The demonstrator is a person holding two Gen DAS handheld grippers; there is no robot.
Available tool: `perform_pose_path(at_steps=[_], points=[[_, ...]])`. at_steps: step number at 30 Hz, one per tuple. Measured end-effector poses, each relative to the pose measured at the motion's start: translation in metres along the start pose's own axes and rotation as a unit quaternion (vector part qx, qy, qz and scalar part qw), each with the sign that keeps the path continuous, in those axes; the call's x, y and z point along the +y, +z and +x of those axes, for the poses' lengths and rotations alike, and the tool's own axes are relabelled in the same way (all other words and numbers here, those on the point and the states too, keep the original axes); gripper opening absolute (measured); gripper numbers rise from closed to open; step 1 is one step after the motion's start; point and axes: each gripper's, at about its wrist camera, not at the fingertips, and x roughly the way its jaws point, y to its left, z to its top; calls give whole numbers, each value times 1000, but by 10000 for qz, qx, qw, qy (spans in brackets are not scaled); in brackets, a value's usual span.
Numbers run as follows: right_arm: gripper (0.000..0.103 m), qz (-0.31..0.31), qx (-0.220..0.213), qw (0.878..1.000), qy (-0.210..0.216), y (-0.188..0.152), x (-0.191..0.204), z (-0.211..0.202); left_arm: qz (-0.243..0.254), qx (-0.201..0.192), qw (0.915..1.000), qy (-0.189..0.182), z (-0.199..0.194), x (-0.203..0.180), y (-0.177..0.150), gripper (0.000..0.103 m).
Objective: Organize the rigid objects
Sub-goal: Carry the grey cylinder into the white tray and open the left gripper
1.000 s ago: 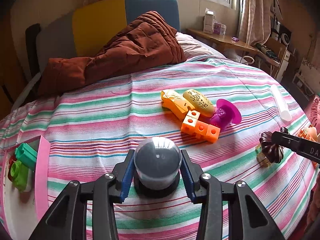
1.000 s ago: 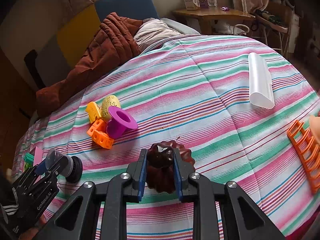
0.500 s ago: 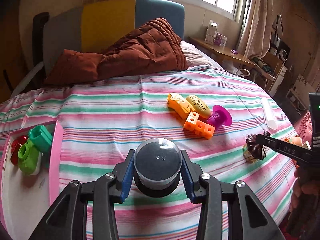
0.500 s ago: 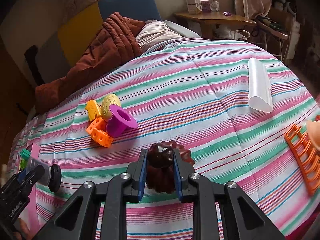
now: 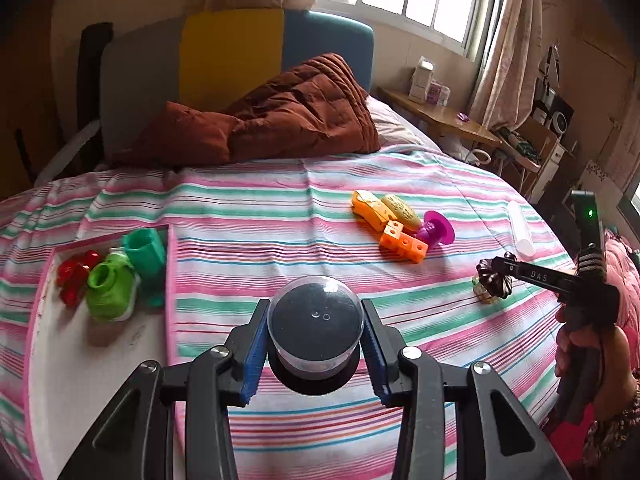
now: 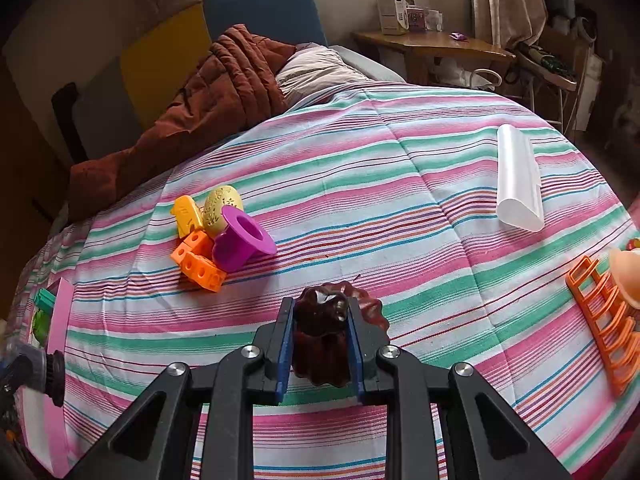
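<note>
Domed capsule (image 5: 316,320) is clamped in my left hand-held gripper (image 5: 316,354) above the striped bed (image 5: 248,216), beside the pink tray (image 5: 170,280), left wrist view. Right wrist view: my right hand-held gripper (image 6: 320,340) is clenched on the brown fluted mould (image 6: 322,332), near the orange blocks (image 6: 198,264).

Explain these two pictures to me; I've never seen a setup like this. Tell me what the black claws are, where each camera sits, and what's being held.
No robot here: a person holds a two-finger gripper in each hand, each with a camera looking along its fingers. One picture is from the left gripper, shut on a clear-domed black jar. The other is from the right gripper, shut on a dark brown fluted mould. Both are over a striped bedspread. On it lie a cluster of orange, yellow and purple toys, a white tube and a pink tray with green and red pieces.
</note>
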Motion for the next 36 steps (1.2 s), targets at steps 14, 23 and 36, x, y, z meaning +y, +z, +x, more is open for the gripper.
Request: perform_pose_path(at_steps=[14, 23, 36], points=[[24, -150, -19, 9999, 0, -5, 11, -4, -866, -354, 9934, 657, -48, 105, -12, 43], [24, -300, -3, 9995, 57, -13, 24, -5, -1327, -197, 9848, 1101, -41, 161, -30, 43], [24, -464, -49, 9989, 78, -15, 30, -4, -1445, 34, 9757, 1647, -15, 205, -33, 43]])
